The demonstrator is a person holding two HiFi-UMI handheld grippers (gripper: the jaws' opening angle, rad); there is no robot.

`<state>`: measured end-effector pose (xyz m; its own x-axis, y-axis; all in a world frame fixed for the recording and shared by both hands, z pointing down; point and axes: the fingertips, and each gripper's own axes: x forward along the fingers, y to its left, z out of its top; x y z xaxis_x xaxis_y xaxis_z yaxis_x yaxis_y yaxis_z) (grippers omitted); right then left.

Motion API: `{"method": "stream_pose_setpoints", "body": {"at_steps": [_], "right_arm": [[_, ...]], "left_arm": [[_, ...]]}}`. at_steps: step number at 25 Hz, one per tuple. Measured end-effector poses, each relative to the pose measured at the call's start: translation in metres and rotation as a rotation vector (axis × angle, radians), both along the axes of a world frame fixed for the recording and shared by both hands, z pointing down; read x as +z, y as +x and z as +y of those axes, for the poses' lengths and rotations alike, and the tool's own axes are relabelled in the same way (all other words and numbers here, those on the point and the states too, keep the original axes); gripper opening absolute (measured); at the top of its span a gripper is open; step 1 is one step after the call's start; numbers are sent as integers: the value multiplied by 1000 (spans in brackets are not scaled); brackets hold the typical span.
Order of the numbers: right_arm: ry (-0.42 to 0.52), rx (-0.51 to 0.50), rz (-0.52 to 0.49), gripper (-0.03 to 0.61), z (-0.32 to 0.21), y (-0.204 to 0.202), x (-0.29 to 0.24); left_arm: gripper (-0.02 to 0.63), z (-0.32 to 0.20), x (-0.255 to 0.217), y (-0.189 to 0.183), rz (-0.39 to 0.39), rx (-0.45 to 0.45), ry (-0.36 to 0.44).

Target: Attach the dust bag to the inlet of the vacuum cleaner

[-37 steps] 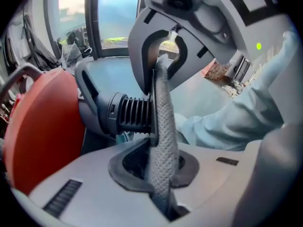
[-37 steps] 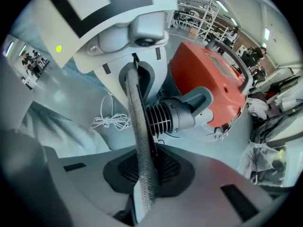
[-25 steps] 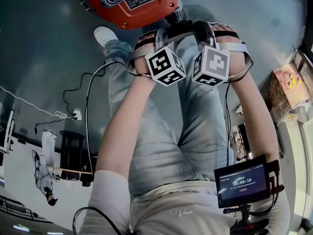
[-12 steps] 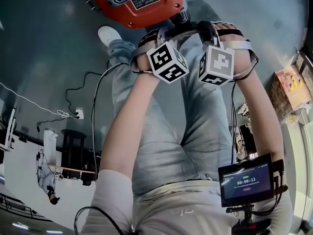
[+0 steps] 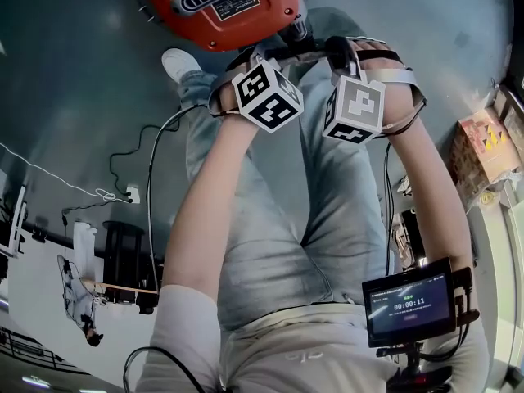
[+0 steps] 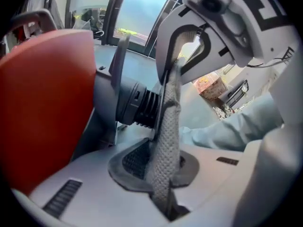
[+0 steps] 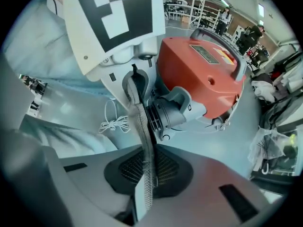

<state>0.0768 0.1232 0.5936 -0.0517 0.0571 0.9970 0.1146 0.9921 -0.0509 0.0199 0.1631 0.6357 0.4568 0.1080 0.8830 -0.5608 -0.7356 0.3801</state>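
Observation:
The red vacuum cleaner (image 5: 221,6) lies on the floor ahead of me. Its ribbed black inlet (image 6: 142,104) sticks out toward both grippers and shows again as the inlet (image 7: 165,112) in the right gripper view. A grey mesh strip of the dust bag (image 6: 166,145) stands right in front of the inlet. My left gripper (image 6: 163,183) is shut on it. My right gripper (image 7: 144,178) is shut on the bag's strip (image 7: 142,126) too, after its jaws have just been closing. In the head view the marker cubes (image 5: 266,97) hide both pairs of jaws.
A black cable (image 5: 151,162) trails over the grey floor on the left, and a coiled white cord (image 7: 113,122) lies near the vacuum. The person's legs and white shoe (image 5: 176,60) stand under the grippers. A cardboard box (image 5: 483,142) sits at right. A small screen (image 5: 408,300) rides on the right forearm.
The left gripper has rolled a little, its marker cube shifting left. The right gripper and the vacuum stay where they were.

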Motion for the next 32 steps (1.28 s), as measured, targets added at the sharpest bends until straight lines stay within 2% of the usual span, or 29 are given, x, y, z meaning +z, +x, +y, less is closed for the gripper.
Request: {"method": "stream_pose_setpoints", "body": {"at_steps": [2, 4, 7, 10, 13, 15, 17, 19, 21, 24, 26, 30, 32], "right_arm": [[-18, 43, 13, 23, -1, 3, 9], [-40, 85, 9, 23, -2, 8, 22], [-28, 62, 0, 23, -2, 6, 22], [-9, 52, -8, 23, -4, -1, 2], [11, 32, -4, 25, -10, -3, 2], [-40, 46, -1, 26, -12, 0, 17], [-117, 55, -7, 28, -12, -1, 28], [-175, 37, -11, 44, -12, -4, 26], [-231, 75, -24, 83, -16, -2, 15], [-292, 163, -80, 166, -30, 3, -11], [-295, 266, -170, 173, -48, 3, -34], [-286, 672, -561, 173, -85, -16, -78], [-265, 831, -667, 173, -78, -20, -83]], "left_arm": [[34, -3, -3, 2, -26, 19, 3], [32, -7, -17, 1, -73, 37, 47], [32, -7, -26, -5, -81, -9, 83], [32, -2, -7, -9, -31, -88, 38], [32, -3, 6, -3, -43, -88, -9], [32, -12, 1, -1, -84, -55, -5], [34, -16, -6, -2, -99, -61, 1], [34, -12, -11, -5, -70, -98, -15], [34, -4, -15, -11, -23, -120, -43], [35, 6, -23, -28, 19, -148, -73], [35, 8, -25, -33, 33, -172, -75], [35, 7, -24, -37, 36, -181, -79], [35, 3, -25, -44, 36, -167, -63]]}}
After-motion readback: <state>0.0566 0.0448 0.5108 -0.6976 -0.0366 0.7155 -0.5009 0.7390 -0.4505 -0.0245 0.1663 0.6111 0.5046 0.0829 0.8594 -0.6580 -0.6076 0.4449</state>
